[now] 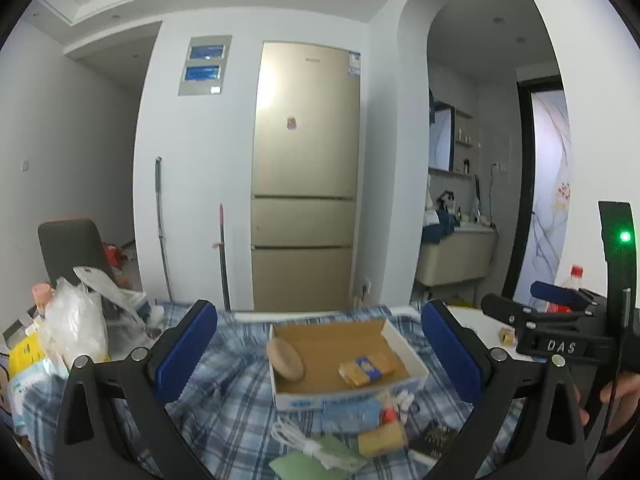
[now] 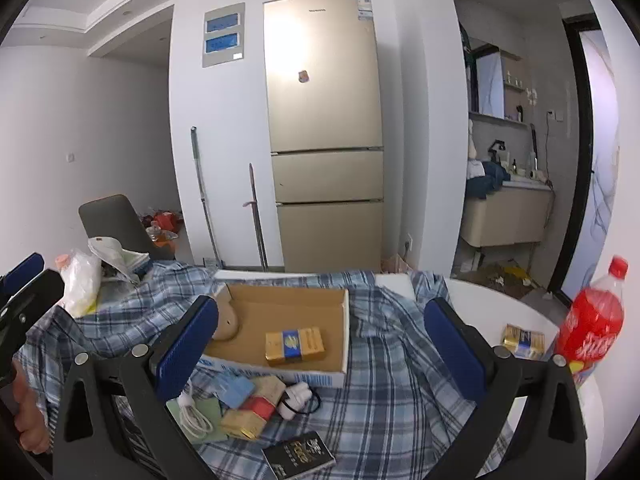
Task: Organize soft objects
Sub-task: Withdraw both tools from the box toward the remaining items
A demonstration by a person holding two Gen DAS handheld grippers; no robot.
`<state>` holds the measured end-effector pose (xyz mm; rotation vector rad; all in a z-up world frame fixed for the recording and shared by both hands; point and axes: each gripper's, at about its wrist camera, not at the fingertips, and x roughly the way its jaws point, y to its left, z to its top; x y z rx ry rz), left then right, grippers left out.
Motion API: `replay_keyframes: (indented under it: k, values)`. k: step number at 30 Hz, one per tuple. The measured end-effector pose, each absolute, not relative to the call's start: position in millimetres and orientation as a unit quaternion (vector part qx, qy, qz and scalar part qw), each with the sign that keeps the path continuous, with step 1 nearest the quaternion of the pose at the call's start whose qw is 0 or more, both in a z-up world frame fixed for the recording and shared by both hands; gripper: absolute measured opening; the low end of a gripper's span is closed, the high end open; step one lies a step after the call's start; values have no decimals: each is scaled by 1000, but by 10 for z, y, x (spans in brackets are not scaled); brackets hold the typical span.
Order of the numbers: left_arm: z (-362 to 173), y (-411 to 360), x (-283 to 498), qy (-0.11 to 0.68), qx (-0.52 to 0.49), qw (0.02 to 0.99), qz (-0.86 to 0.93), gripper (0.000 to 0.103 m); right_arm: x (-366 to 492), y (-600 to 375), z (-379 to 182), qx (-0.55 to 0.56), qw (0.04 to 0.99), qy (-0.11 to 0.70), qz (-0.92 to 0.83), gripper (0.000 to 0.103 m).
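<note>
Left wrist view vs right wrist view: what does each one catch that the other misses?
Only the left wrist view: the right claw from the side, with a green indicator light.

Only the right wrist view: the whole red plastic soda bottle and all of the black printed packet near the bottom edge.

Both: the shallow open cardboard box on the blue plaid cloth, holding a gold-and-blue packet and a round tan pad; the gold fridge. Both claws are open and empty.

A gold fridge (image 2: 325, 128) stands against the white wall, two poles (image 2: 256, 216) leaning just left of it. A red soda bottle (image 2: 592, 328) stands at the table's (image 2: 516, 308) right edge; a dark chair (image 2: 116, 220) sits beyond its left corner.
</note>
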<state>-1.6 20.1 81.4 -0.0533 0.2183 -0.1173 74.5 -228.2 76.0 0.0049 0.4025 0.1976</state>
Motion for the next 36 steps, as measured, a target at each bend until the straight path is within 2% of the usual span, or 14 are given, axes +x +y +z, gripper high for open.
replay_keyframes:
  k: [19,36]
  values:
    - [-51,209,149,170,-27,984,-47,103,780,-2345,-99,-8,963,249,106,103]
    - [-113,183,190,183,-23,982,-49,103,844,-2285,-231,-20,953,281,112,103]
